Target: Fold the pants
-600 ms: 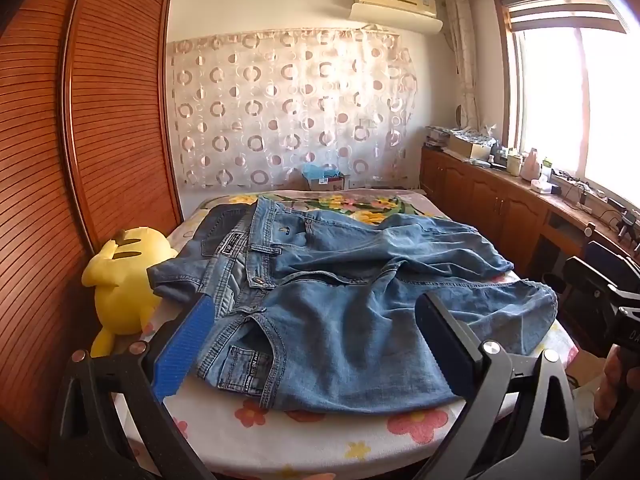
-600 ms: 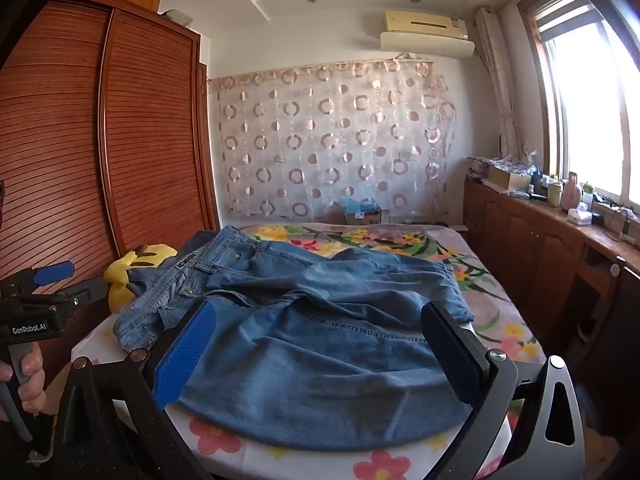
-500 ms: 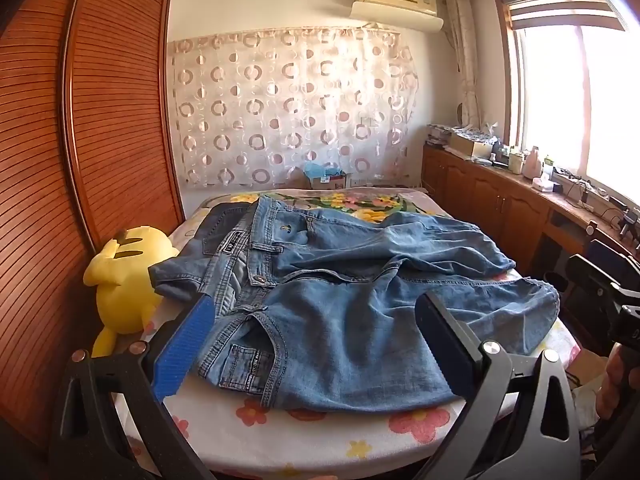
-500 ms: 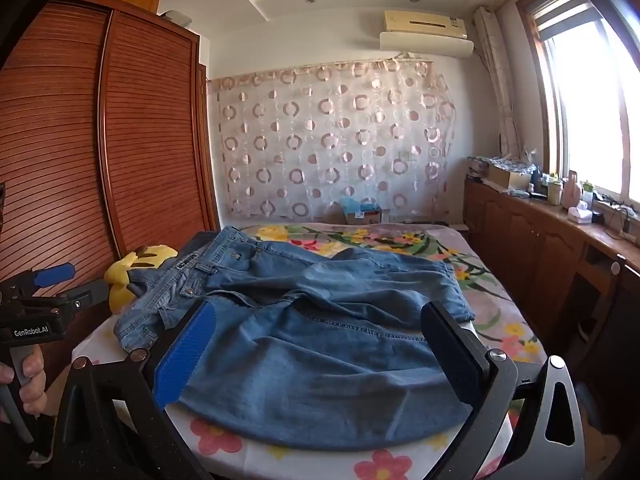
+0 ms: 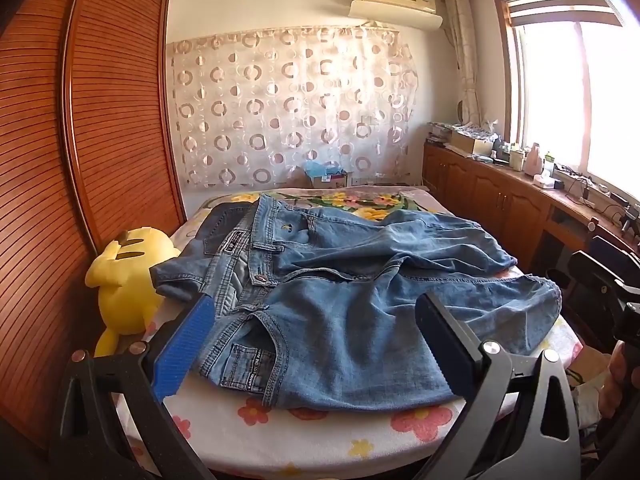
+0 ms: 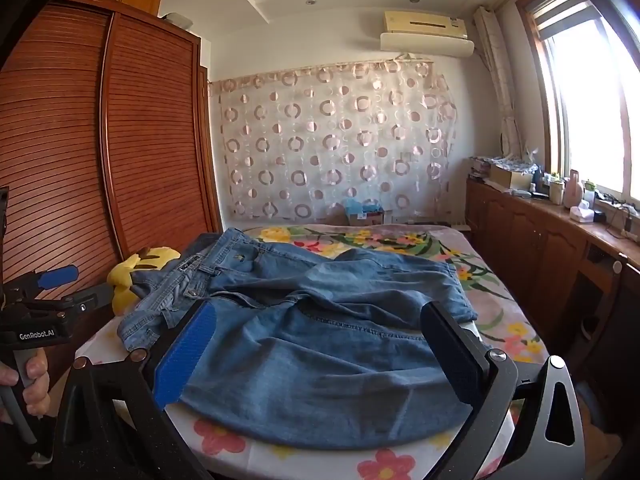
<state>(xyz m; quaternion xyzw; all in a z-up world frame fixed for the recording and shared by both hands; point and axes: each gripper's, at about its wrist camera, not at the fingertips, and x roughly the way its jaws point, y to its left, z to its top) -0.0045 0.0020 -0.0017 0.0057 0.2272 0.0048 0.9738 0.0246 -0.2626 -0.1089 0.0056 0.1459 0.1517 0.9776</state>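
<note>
A: Where do the pale blue denim pants (image 5: 360,300) lie relative to the left tool (image 5: 312,344)?

B: They are spread, rumpled, across the bed with the white flower-print sheet (image 5: 280,436). The waistband lies toward the yellow plush toy (image 5: 132,280) by the slatted brown wooden wardrobe (image 5: 80,160), and the legs run off to the right. In the left wrist view the front pocket and hip of the pants sit between the tool's two fingers and just beyond them, near the bed's close edge.

A: And the right tool (image 6: 320,356)?

B: It faces the leg end. The wide hem of the near leg lies right before its fingers, draped to the edge of the bed.

A: How far apart are the jaws?

B: Both tools stand at their widest. One blue ribbed pad (image 5: 184,344) and one black finger (image 5: 444,340) frame the denim on the left tool, with nothing gripped. The right tool is the same: spread wide and empty. Whether its tips brush the cloth cannot be told.

A: Who carries them?

B: A person's hand (image 6: 32,376) holds the left tool's grip, seen from the right wrist view.
</note>
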